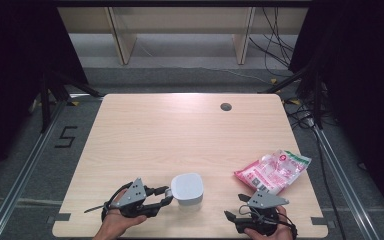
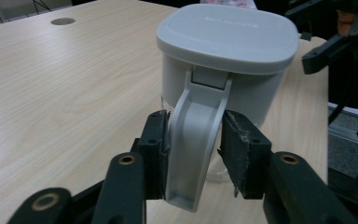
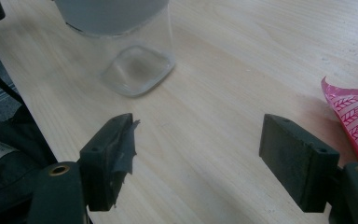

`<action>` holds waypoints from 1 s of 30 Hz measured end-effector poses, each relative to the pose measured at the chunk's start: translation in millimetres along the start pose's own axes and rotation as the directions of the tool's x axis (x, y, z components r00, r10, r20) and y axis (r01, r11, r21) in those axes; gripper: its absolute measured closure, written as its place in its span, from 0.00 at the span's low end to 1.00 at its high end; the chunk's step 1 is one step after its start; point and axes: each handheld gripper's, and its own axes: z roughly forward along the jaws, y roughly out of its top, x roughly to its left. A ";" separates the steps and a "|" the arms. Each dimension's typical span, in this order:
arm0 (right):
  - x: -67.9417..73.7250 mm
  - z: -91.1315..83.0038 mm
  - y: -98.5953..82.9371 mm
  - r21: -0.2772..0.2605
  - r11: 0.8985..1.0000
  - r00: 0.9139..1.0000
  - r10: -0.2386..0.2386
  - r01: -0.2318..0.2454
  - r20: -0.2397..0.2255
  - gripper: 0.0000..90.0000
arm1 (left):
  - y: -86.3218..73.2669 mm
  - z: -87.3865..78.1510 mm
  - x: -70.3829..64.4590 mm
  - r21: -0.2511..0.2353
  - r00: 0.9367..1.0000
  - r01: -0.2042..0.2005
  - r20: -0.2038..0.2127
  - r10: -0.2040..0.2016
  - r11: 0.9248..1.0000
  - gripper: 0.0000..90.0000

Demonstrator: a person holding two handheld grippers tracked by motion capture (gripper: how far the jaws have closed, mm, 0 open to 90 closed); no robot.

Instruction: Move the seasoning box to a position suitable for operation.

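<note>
already clamped: left tongs [image 2: 193, 154] closed on the grey handle [image 2: 193, 140] of the lidded jug [image 1: 187, 188], pads pressing the handle from both sides, handle running upright between them and hooked to the jug's body just under the lid [image 2: 226, 35]. standing upright near the front edge of the desk [image 1: 180, 130], about midway between the two hands, with the handle turned toward the left hand [image 1: 117, 220]. so nearer by far to the left side, already in contact; any lift or tilt probably hinges on that handle, with the jug's weight hanging beyond the pads, away from the hand.

right tongs [image 3: 198, 158] spread wide and empty, low over bare wood at the front right of the desk, apart from the jug. seen from there: clear lower body and square base [image 3: 137, 70] of the jug up ahead and to the left, nothing between. free, then, to come in from the far side and steady the body or take the lid, judging by the open path.

off to the right, a pink and white packet [image 1: 272, 171] lying flat, well apart from the jug and just beyond the right hand [image 1: 265, 227]; not in the way of a lift, though close beside the right tongs. farther back, a small round grommet [image 1: 225, 106] set in the desk, far from everything. no telling whether the jug holds anything.
</note>
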 end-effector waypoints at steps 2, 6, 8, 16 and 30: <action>0.1 0.2 -0.1 0.002 1.000 1.000 0.005 -0.005 -0.006 0.31 | -0.2 -0.8 -5.0 0.002 1.000 -0.001 0.017 0.001 1.000 0.71; 0.7 -1.1 0.4 -0.001 1.000 1.000 0.000 0.000 0.014 0.31 | 1.2 0.4 -11.0 0.006 1.000 -0.001 0.014 0.001 1.000 0.68; 1.4 -0.9 0.3 0.002 1.000 1.000 0.007 -0.007 0.010 0.31 | 2.9 1.3 -10.8 0.025 1.000 -0.010 0.008 0.010 1.000 0.70; -0.1 -0.6 0.8 -0.003 1.000 1.000 -0.015 0.015 0.023 0.31 | 4.3 4.9 -20.6 0.040 1.000 -0.020 0.012 0.019 0.999 0.75; 0.2 0.8 2.1 -0.002 1.000 1.000 -0.005 0.005 0.000 0.32 | 7.2 13.4 -26.0 0.010 1.000 -0.016 -0.015 0.016 1.000 0.76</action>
